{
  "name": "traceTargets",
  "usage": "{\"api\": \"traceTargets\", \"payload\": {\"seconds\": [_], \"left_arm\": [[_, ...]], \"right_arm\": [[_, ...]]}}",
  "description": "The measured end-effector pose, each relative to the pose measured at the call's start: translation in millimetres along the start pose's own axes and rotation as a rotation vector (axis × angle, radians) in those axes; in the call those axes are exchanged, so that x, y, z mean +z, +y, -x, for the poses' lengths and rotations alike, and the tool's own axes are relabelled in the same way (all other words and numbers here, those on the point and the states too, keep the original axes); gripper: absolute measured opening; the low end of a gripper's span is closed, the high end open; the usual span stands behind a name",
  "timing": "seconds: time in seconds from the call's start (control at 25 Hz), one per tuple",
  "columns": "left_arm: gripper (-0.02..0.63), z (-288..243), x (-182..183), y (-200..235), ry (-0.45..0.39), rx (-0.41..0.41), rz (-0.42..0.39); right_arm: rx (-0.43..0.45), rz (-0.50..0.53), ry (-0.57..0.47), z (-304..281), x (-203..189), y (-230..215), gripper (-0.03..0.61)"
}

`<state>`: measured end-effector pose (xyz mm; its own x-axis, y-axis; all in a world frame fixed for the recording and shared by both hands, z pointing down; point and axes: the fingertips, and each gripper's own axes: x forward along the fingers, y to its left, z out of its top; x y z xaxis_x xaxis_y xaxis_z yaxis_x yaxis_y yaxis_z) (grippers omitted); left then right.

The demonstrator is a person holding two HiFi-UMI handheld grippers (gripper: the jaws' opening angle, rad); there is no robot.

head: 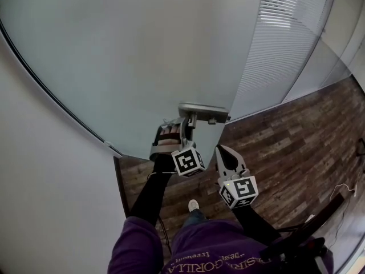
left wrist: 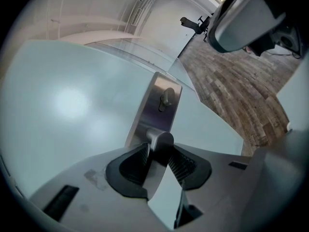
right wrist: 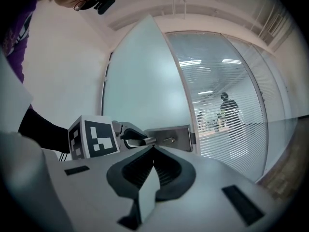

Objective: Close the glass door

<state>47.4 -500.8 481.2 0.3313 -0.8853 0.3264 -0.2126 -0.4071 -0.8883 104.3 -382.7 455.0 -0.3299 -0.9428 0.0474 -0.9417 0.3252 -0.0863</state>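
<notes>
At the centre of the head view, the left gripper (head: 183, 129) has its fingers closed on the lever handle (left wrist: 159, 140) of the frosted glass door (head: 131, 50). The door fills the upper left of the frame and appears to stand open, its free edge over the wooden floor (head: 285, 147). The grip sits at the very end of the lever, so an angled pull could slide the fingers off. It could also tip the lever down instead of swinging the door. At lower right, the right gripper (head: 220, 150) hangs free, fingers together on nothing. Being close to the door's edge, it risks getting caught as the gap shuts.
</notes>
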Motion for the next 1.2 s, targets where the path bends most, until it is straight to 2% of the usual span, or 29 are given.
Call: {"api": "traceTargets", "payload": {"seconds": [0.32,0.4,0.52,0.64,0.8,1.04,1.2], "left_arm": [[0.123,-9.4,7.0,2.9,-0.016,-0.021,-0.032],[0.121,-12.0,10.7,1.8,-0.027,-0.043,-0.018],[0.118,-42.6,10.8,11.1,-0.024,-0.085,0.005],[0.118,-66.6,8.7,25.3,-0.01,-0.083,0.019],[0.118,-72.6,16.1,26.1,0.006,-0.075,0.035],[0.118,-89.9,16.0,43.7,0.025,-0.062,0.019],[0.118,-98.1,18.3,35.1,0.032,-0.082,0.056]], "right_arm": [[-0.023,0.011,-0.016,-18.7,8.1,1.9,-0.003],[-0.028,0.018,-0.015,-22.6,7.8,1.2,-0.003],[-0.038,0.024,-0.002,-52.6,9.5,-11.7,-0.003],[-0.049,0.024,0.012,-73.9,13.2,-20.7,-0.003],[-0.051,0.028,0.017,-72.7,13.8,-27.0,-0.003],[-0.01,0.035,0.023,-99.6,24.8,-38.9,-0.003],[0.02,0.045,0.017,-113.1,27.9,-50.6,-0.003]]}}
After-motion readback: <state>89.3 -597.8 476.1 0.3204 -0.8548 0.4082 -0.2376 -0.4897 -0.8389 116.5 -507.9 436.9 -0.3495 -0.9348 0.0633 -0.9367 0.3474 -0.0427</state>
